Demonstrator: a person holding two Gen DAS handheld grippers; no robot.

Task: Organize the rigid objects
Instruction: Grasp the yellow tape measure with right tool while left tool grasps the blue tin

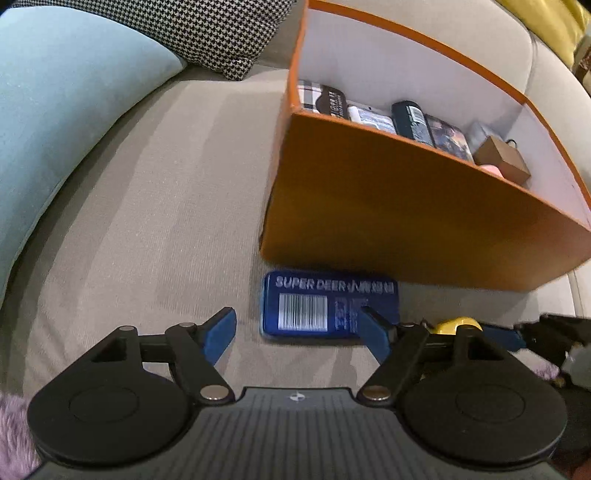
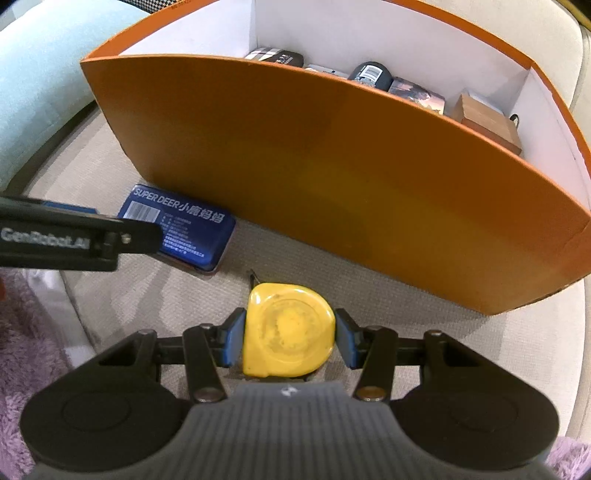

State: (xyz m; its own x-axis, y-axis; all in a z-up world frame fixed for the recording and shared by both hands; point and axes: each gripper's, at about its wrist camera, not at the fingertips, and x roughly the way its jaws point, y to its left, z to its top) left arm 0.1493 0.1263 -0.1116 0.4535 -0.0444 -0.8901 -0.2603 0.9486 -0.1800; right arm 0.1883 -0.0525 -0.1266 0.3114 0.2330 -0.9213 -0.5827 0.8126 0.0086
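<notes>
An orange box (image 1: 406,221) with a white inside stands on the sofa seat; it also shows in the right wrist view (image 2: 332,166). Several small items lie in it. A blue tin (image 1: 328,304) with a barcode lies flat just in front of the box, seen too in the right wrist view (image 2: 192,225). My left gripper (image 1: 299,328) is open, its fingers either side of the tin's near end. My right gripper (image 2: 290,338) is shut on a yellow tape measure (image 2: 290,328), its pads pressed on both sides.
A light blue cushion (image 1: 55,129) and a houndstooth cushion (image 1: 207,33) lie at the back left. A purple fluffy fabric (image 2: 22,332) covers the near left edge. The beige sofa seat (image 1: 147,240) stretches to the left of the box.
</notes>
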